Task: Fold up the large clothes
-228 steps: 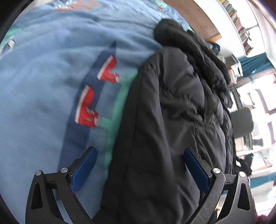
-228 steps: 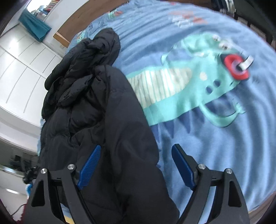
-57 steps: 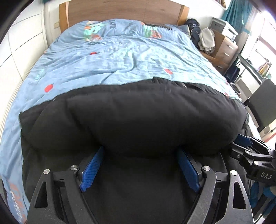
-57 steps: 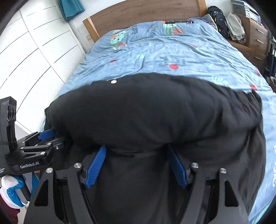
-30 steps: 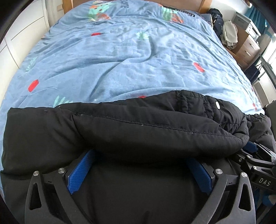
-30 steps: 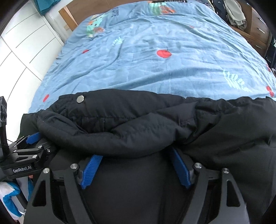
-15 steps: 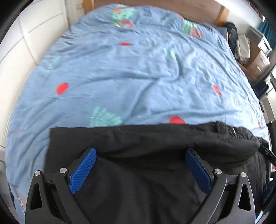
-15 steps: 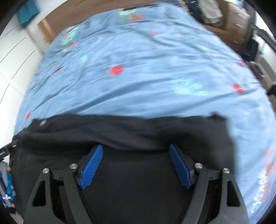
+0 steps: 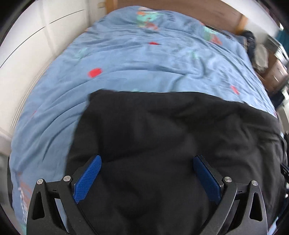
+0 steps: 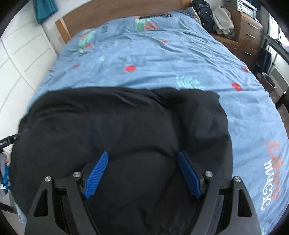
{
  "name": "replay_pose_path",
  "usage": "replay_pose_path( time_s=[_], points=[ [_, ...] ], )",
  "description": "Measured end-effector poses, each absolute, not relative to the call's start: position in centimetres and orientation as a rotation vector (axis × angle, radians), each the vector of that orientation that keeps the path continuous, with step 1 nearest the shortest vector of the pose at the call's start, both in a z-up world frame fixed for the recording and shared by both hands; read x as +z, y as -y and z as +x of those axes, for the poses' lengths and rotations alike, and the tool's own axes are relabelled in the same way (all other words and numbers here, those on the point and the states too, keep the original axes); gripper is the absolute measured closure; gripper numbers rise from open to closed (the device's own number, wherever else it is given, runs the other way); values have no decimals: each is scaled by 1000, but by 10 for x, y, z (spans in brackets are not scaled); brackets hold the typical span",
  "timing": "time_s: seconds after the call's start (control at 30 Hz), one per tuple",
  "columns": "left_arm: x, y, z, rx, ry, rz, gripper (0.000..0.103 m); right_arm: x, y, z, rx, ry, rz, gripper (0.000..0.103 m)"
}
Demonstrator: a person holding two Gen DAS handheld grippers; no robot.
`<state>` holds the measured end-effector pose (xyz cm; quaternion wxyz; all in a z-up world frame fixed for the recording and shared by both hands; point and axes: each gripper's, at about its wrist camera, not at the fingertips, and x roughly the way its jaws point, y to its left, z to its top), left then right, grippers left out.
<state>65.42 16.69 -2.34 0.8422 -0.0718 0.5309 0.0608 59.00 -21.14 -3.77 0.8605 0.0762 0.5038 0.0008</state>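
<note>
A large black padded jacket lies spread across the near end of a bed with a blue patterned duvet. It also shows in the right wrist view on the duvet. My left gripper is open, its blue pads apart above the jacket's near part. My right gripper is open too, its pads apart over the jacket. Neither holds cloth. A part of the left gripper shows at the jacket's left edge in the right wrist view.
A wooden headboard closes the far end of the bed. White wardrobe doors stand along the left side. A wooden dresser with clothes and a dark bag stands at the far right.
The jacket's folded upper layer has dropped flat onto the bed, and both grippers have let go and pulled back. Both views have tilted up.
</note>
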Motion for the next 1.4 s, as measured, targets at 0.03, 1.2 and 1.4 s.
replay_pose_path(
  time_s=[0.03, 1.2, 1.4],
  points=[
    [-22, -170, 650, 138, -1114, -158, 2, -42, 217, 590, -22, -1065, 171, 24],
    [39, -165, 525, 134, -859, 90, 2, -1, 270, 472, -166, -981, 312, 6],
    [34, -164, 523, 122, -871, 91, 2, -9, 291, 467, -169, -976, 413, 4]
  ],
)
